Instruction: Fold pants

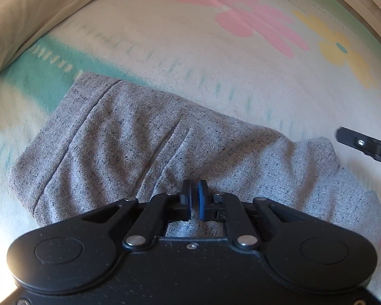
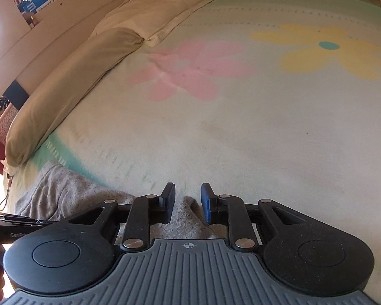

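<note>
Below the left tool (image 1: 194,198), the grey speckled pants (image 1: 129,147) lie spread on a bed blanket (image 1: 190,71) printed with a pink flower (image 1: 243,17) and a yellow flower (image 1: 343,50). In the left wrist view the garment fills the middle of the picture, with a seam running along its left part and a raised corner at its right end. The left tool points down at the cloth; its two pads stand close together with only a narrow slit between them, and whether any fabric is pinched there cannot be told. A black part of the right tool (image 1: 365,145) enters at the right edge, just beyond the raised corner of the pants.

From the right wrist view, the right tool (image 2: 188,198) has its pads apart, with a small peak of grey cloth showing in the gap between them; the pads do not press on it. Most of the pants (image 2: 63,188) lies to the lower left of this tool, bunched and wrinkled at the blanket's turquoise border. Beige pillows (image 2: 71,86) line the far left side of the bed. Part of the left tool (image 2: 12,226) shows dark at the left edge, over the garment.
</note>
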